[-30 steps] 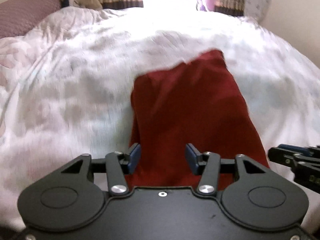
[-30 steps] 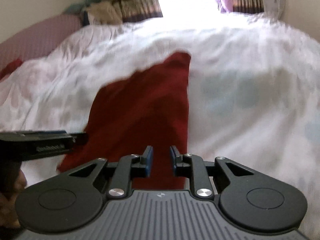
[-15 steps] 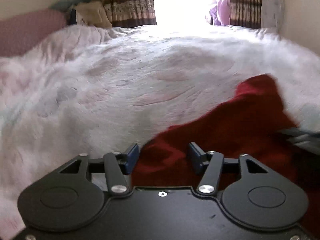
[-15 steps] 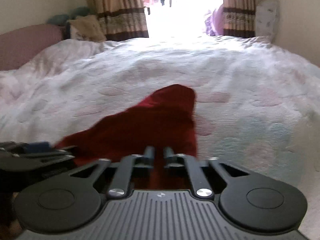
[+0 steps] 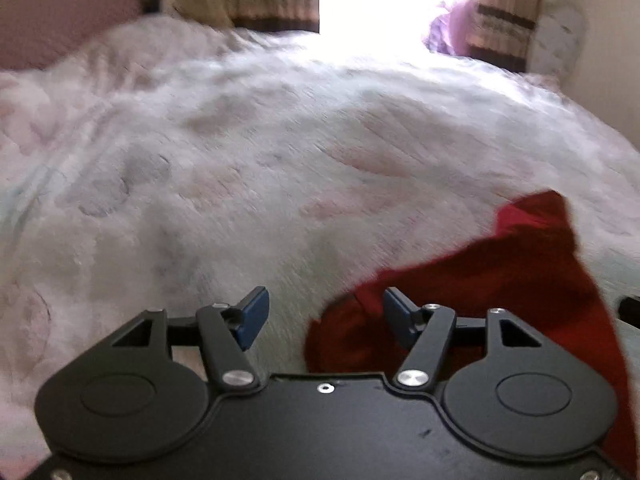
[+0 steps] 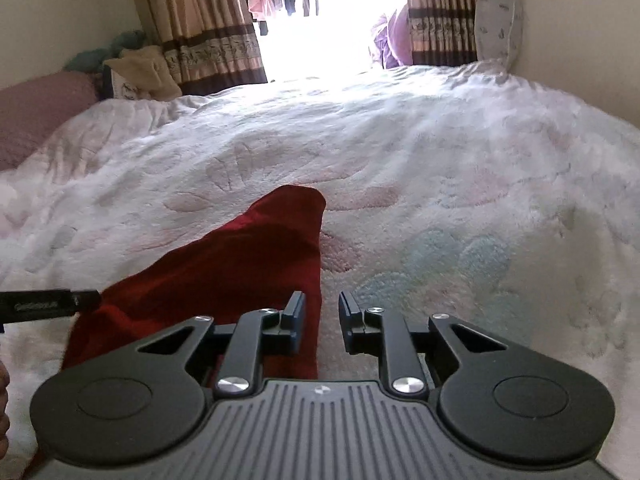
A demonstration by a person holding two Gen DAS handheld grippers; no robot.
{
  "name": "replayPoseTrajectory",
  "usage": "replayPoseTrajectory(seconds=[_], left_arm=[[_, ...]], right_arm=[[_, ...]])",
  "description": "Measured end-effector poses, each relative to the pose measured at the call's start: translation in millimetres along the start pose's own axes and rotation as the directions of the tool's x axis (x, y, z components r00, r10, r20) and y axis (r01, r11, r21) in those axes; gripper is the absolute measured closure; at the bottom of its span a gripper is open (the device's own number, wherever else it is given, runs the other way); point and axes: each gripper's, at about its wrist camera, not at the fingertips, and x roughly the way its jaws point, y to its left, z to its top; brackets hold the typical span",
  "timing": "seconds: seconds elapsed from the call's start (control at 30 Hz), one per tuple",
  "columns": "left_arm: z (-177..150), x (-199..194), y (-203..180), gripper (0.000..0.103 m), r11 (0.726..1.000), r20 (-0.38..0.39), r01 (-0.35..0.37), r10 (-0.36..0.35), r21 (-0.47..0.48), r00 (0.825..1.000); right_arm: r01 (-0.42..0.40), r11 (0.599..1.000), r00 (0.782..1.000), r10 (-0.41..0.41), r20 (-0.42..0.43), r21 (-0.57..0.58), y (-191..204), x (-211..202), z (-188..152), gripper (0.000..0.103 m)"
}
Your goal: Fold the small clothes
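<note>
A dark red garment [image 6: 240, 264] lies flat on the white fluffy bedcover [image 6: 440, 184], stretching away from me. In the right wrist view my right gripper [image 6: 322, 316] stands open at the garment's near right edge, its left finger over the cloth and nothing between the pads. In the left wrist view the red garment [image 5: 500, 276] lies at the lower right. My left gripper [image 5: 324, 312] is open, its right finger over the garment's left edge, its left finger over the bare bedcover [image 5: 240, 160]. The left gripper's tip [image 6: 52, 302] shows at the right view's left edge.
A mauve pillow [image 6: 36, 108] and a heap of soft items [image 6: 136, 68] lie at the bed's far left. Patterned curtains [image 6: 208, 32] frame a bright window with hanging clothes. A pale cushion [image 6: 498, 20] leans at the far right wall. A hand [image 6: 3, 404] shows at lower left.
My right gripper was shut on the garment's edge and has opened, letting it go. The left gripper has shifted left, off the middle of the cloth. The garment now lies flat.
</note>
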Motion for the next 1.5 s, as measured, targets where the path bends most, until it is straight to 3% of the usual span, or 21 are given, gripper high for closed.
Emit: replayPoseTrajectory(seconds=[0.07,0.23,0.27,0.3,0.33,0.37,0.4,0.47,0.77,0.93,1.0,1.07,1.13,1.17,1.23,1.3,1.4,1.5], left_arm=[[0.8,-1.8,8.5,0.038,0.996,-0.037,0.08,-0.081,-0.035,0.996],[-3.5,31.0,17.5,0.037,0.991,-0.131,0.073,-0.088,-0.111,0.987],[-5.1,30.5,21.0,0.046,0.987,-0.127,0.088,-0.105,-0.133,0.986],[-6.5,28.8,22.5,0.046,0.982,-0.113,0.112,-0.129,-0.15,0.985],[-6.5,26.8,21.1,0.059,0.983,-0.108,0.12,-0.135,-0.139,0.985],[-5.7,24.3,18.4,0.085,0.984,-0.103,0.129,-0.142,-0.123,0.984],[-4.9,21.5,15.3,0.092,0.983,-0.099,0.147,-0.159,-0.113,0.982],[0.7,16.5,7.5,0.096,0.987,-0.082,0.135,-0.143,-0.089,0.986],[26.0,-13.5,-3.2,0.096,0.997,0.045,0.079,-0.078,-0.022,0.996],[-7.5,26.3,-15.9,0.091,0.991,-0.037,0.002,0.003,0.136,0.999],[-16.3,18.9,-26.4,0.082,0.974,0.021,-0.06,0.056,0.218,0.998],[-10.9,1.3,-39.4,0.061,0.949,0.064,-0.137,0.124,0.284,0.99],[-6.9,-25.5,-47.6,0.061,0.927,0.135,-0.213,0.179,0.31,0.975],[-5.1,-40.2,-50.3,0.057,0.928,0.157,-0.231,0.192,0.292,0.969],[-8.3,-72.8,-50.0,0.054,0.959,0.171,-0.188,0.153,0.213,0.973],[-24.4,-94.3,-48.4,0.051,0.985,0.152,-0.101,0.079,0.139,0.985],[-59.3,-102.4,-61.1,0.051,0.988,0.041,-0.026,0.02,0.151,0.999],[-103.7,-93.7,-74.3,0.05,0.971,-0.132,-0.072,0.104,0.23,0.986]], right_arm=[[-0.02,0.999,1.0,0.02,-0.011,0.044,-5.9,-1.9,-1.7,0.076],[-0.027,0.999,0.998,0.028,-0.047,0.033,-2.1,5.0,-5.6,0.076],[-0.024,0.999,0.999,0.025,-0.045,0.025,-0.5,3.8,-5.4,0.076],[-0.019,1.0,0.999,0.02,-0.044,0.016,1.5,4.1,-5.2,0.076],[-0.018,1.0,0.999,0.019,-0.043,0.01,2.8,4.6,-5.2,0.076],[-0.018,1.0,0.999,0.018,-0.047,0.007,4.5,6.2,-5.0,0.076],[-0.014,1.0,0.999,0.015,-0.05,0.007,5.7,7.4,-4.6,0.076],[-0.004,1.0,0.999,0.005,-0.054,0.014,7.7,7.9,-3.8,0.076],[0.001,1.0,0.996,-0.002,-0.084,-0.006,12.6,9.8,0.0,0.076],[-0.009,0.999,0.994,0.005,-0.108,-0.035,16.8,7.9,3.2,0.076],[-0.02,0.998,0.994,0.014,-0.112,-0.055,17.9,2.8,6.1,0.076],[-0.04,0.997,0.992,0.032,-0.119,-0.066,18.2,-2.5,7.8,0.076],[-0.061,0.996,0.992,0.053,-0.119,-0.066,19.2,-9.3,7.5,0.076],[-0.066,0.996,0.992,0.058,-0.111,-0.065,20.4,-14.4,6.6,0.076],[-0.08,0.995,0.993,0.074,-0.092,-0.06,22.8,-21.9,3.8,0.076],[-0.104,0.993,0.991,0.098,-0.096,-0.06,26.9,-26.1,-2.9,0.076],[-0.147,0.985,0.978,0.13,-0.164,-0.095,35.5,-30.4,-24.7,0.076],[-0.145,0.975,0.976,0.112,-0.189,-0.168,35.4,-49.5,-52.2,0.075]])
